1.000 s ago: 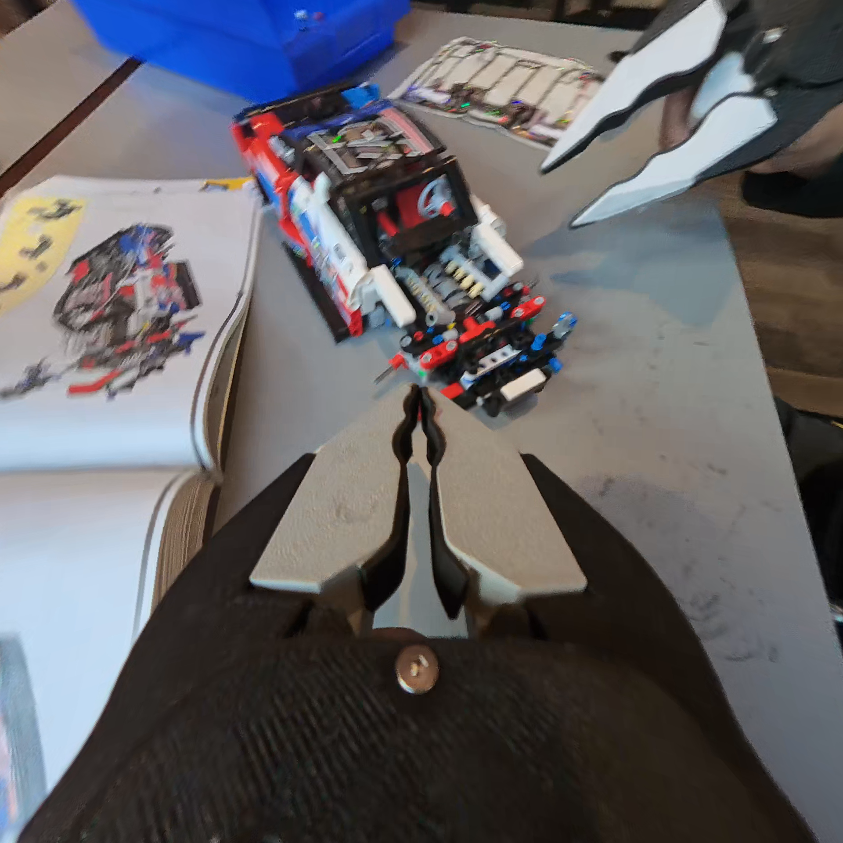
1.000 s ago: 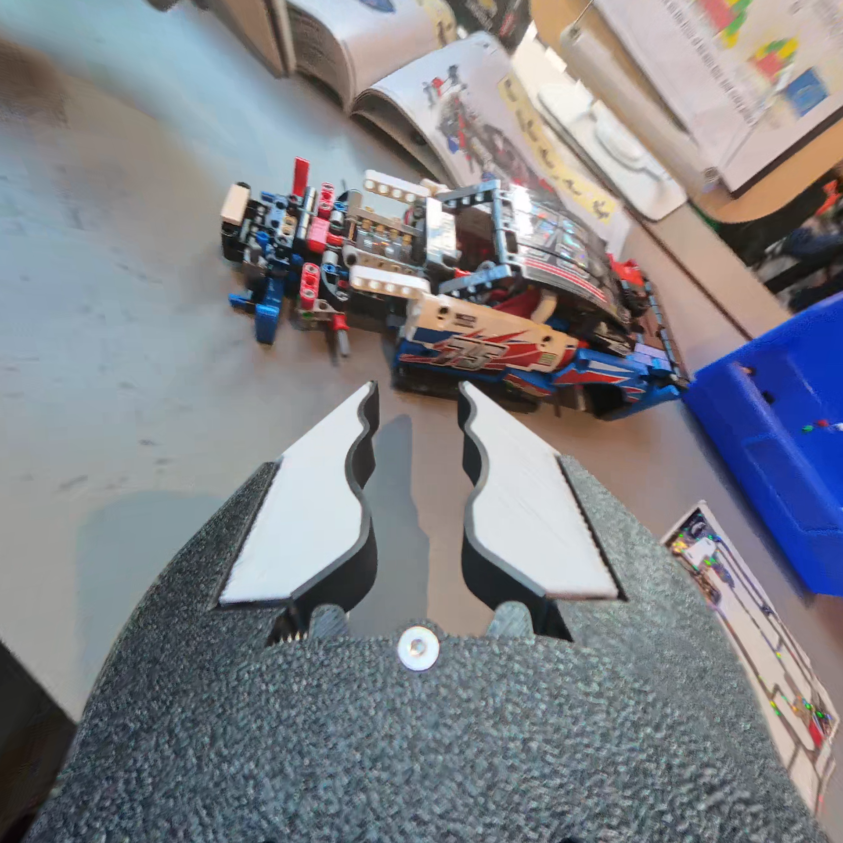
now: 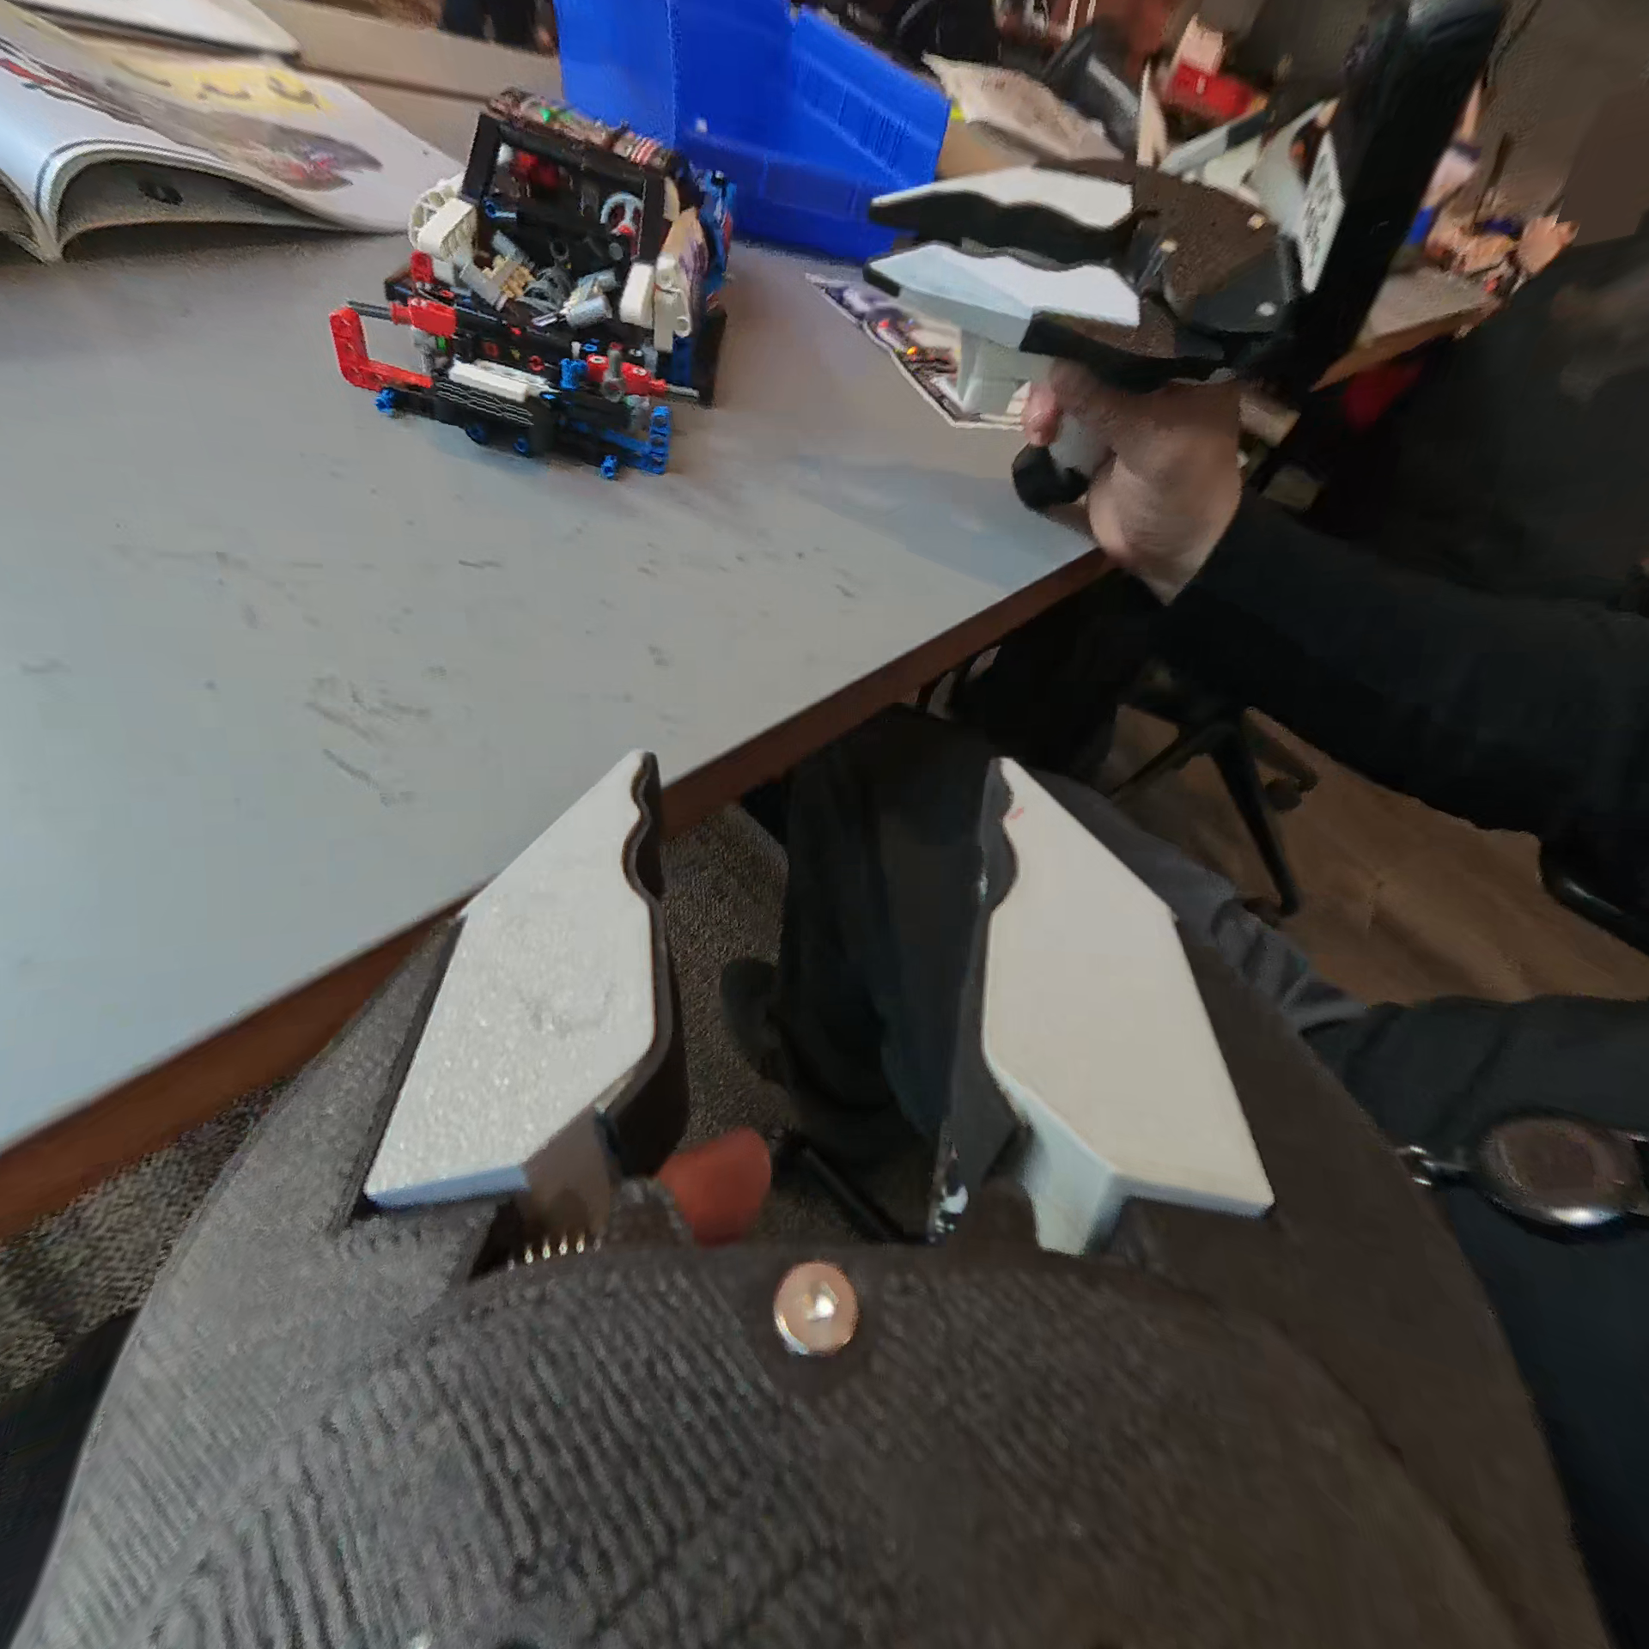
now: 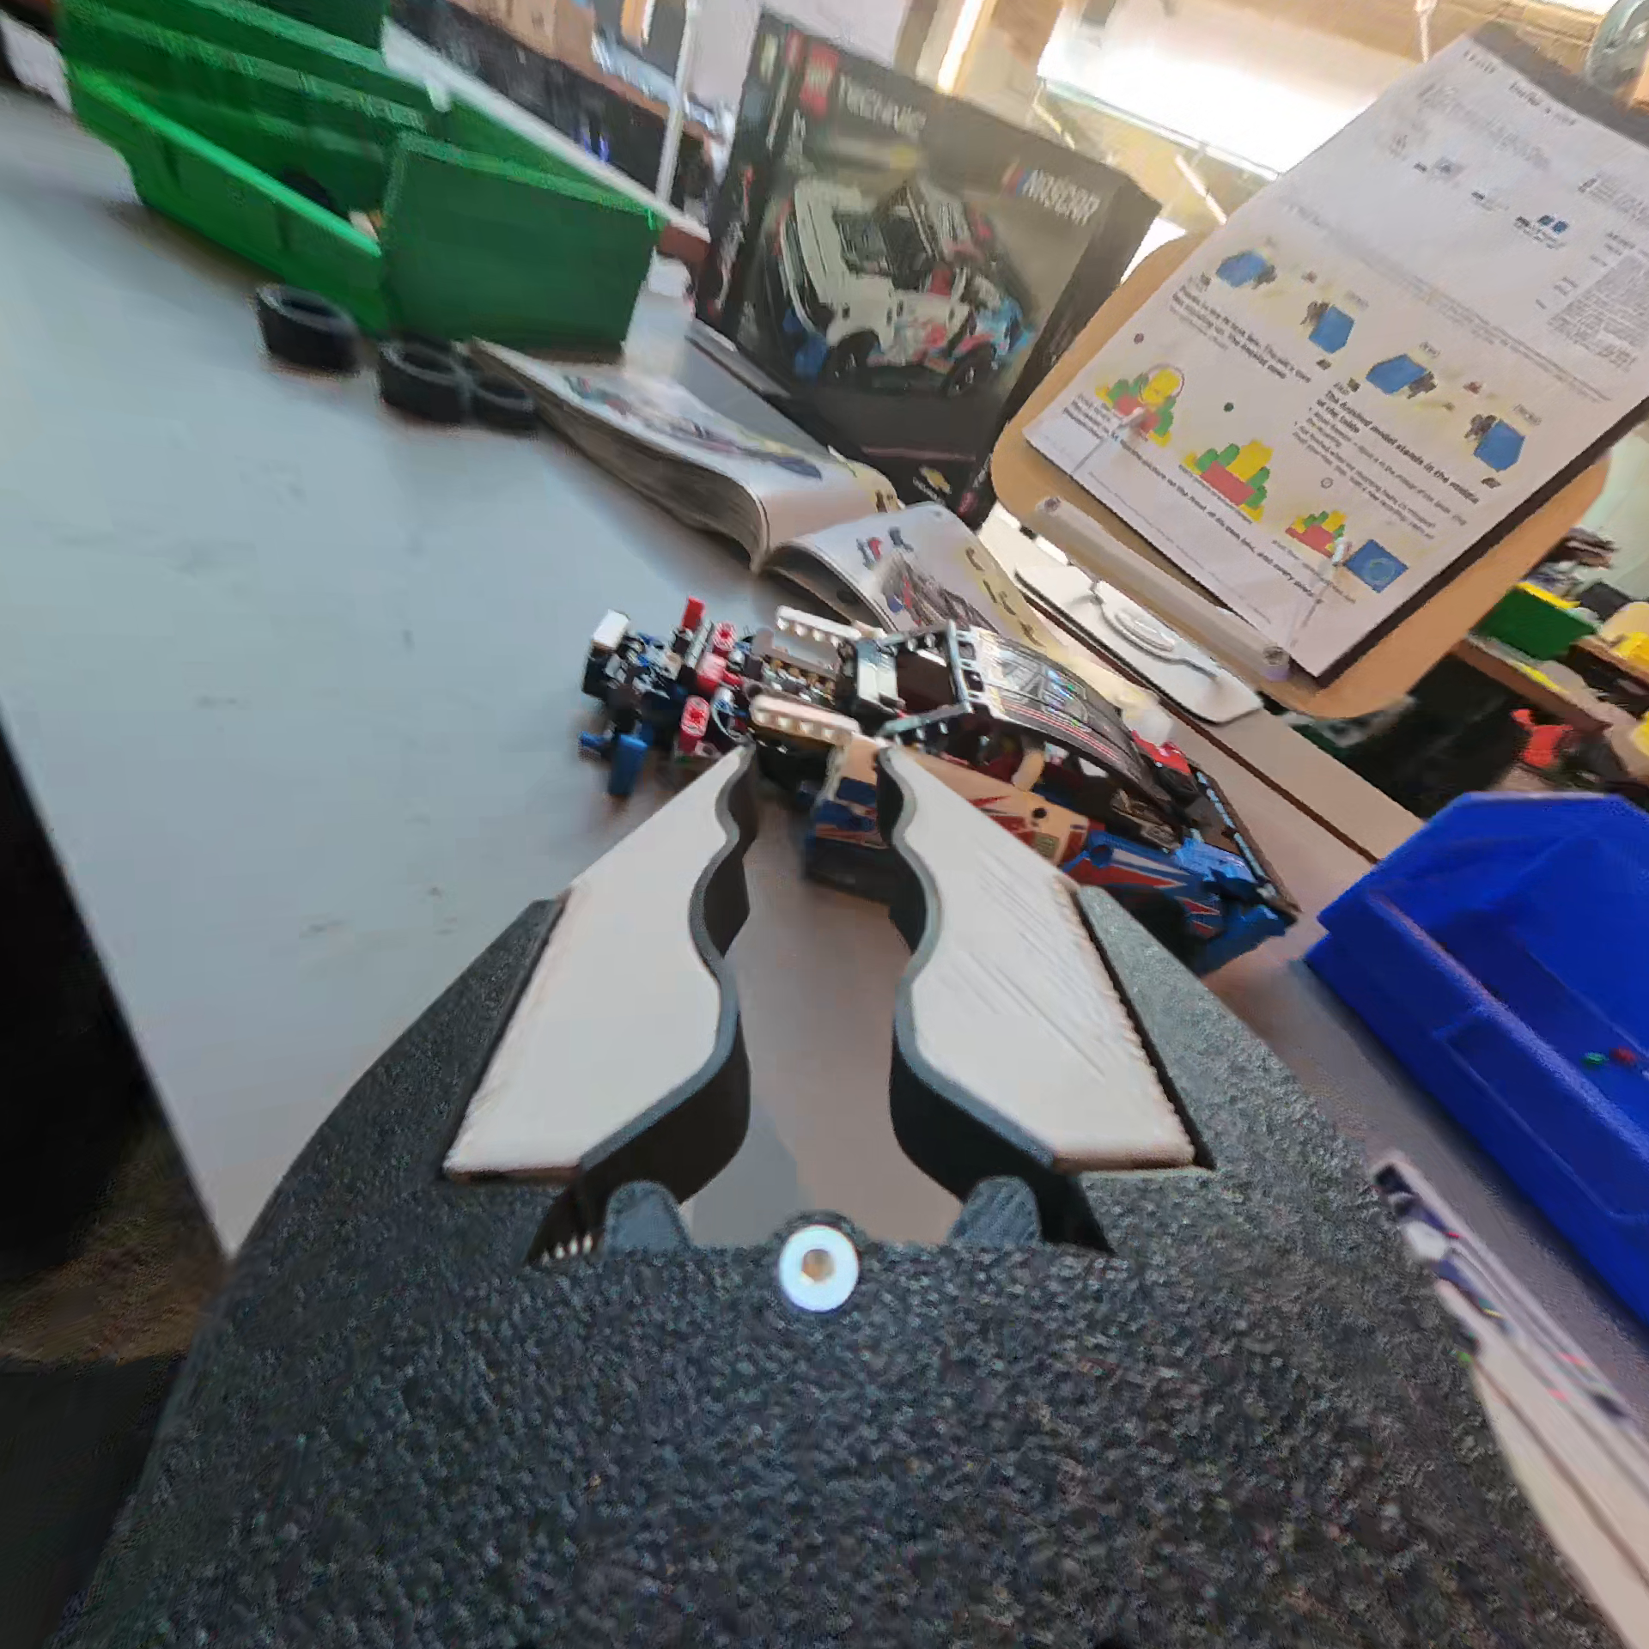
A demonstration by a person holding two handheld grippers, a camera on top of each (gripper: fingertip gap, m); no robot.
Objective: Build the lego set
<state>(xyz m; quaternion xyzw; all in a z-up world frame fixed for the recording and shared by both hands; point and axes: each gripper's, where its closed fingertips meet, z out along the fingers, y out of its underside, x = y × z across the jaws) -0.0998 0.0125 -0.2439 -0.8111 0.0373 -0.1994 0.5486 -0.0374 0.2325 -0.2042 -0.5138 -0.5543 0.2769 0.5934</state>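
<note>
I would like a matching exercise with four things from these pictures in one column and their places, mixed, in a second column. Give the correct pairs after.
Things
1. lego car
2. black tyres
3. blue bin
4. left tongs

Places
A. beside the green bins, at the far end of the table
B. open, past the table's near edge, above the floor
C. in the middle of the table, near the open booklet
D. right of the car in the right wrist view

Pairs: 1-C, 2-A, 3-D, 4-B
</note>
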